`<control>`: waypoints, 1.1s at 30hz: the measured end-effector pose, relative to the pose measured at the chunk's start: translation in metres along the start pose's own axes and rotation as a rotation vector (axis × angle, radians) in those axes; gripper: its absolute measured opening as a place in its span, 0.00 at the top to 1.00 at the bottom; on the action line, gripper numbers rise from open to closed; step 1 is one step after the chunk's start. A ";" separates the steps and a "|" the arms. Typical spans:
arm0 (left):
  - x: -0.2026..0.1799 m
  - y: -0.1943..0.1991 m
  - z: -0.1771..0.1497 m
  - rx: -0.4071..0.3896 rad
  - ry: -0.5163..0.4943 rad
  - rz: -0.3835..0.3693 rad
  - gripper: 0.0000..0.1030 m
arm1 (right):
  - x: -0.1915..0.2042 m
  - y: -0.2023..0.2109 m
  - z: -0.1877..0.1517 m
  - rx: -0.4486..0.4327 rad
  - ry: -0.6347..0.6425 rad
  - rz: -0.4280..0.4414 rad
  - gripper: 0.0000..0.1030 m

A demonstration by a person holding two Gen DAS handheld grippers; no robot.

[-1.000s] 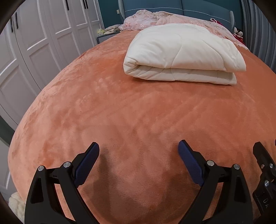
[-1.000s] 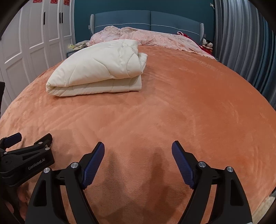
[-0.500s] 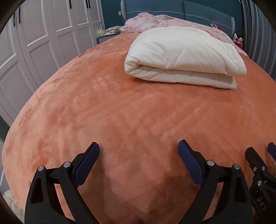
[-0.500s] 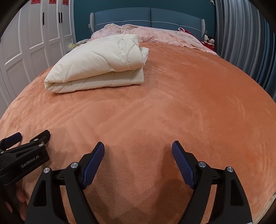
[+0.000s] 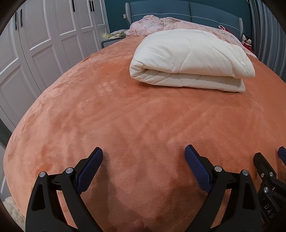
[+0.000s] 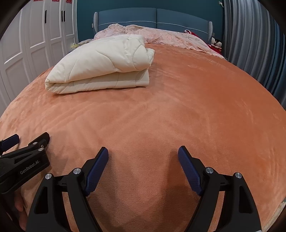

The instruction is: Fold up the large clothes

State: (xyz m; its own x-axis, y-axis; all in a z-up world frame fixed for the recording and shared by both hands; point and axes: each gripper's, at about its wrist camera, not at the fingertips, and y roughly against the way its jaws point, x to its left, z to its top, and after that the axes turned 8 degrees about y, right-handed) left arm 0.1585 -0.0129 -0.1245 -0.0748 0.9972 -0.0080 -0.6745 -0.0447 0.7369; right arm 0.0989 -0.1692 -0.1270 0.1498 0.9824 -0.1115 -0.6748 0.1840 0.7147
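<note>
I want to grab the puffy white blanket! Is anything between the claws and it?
No. Only bare orange bedspread lies between the open left claw, the open right claw and the folded white blanket.

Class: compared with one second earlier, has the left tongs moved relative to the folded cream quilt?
Yes. The left tongs have pulled back slightly; the folded cream quilt sits farther up-frame, toward the headboard.

I see a bed [image 5: 125, 125] spread with an orange blanket [image 6: 178, 110], a folded cream quilt [image 5: 189, 58] lying on it toward the head, and rumpled pink bedding [image 6: 160, 35] against the blue headboard [image 6: 157, 16].
</note>
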 end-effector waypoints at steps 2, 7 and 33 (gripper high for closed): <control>-0.001 0.000 0.000 0.000 -0.002 0.001 0.12 | 0.000 0.000 0.000 0.002 0.001 -0.001 0.24; -0.001 0.000 -0.001 -0.006 -0.007 -0.001 0.12 | 0.000 0.000 0.000 0.001 0.001 -0.001 0.24; -0.001 0.001 -0.002 -0.011 -0.007 -0.001 0.12 | 0.001 -0.003 -0.001 0.012 0.004 -0.001 0.23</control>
State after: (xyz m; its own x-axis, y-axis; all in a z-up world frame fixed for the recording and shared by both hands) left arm 0.1568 -0.0141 -0.1252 -0.0690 0.9976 -0.0044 -0.6824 -0.0439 0.7297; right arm 0.1004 -0.1683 -0.1298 0.1476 0.9823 -0.1151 -0.6661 0.1848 0.7226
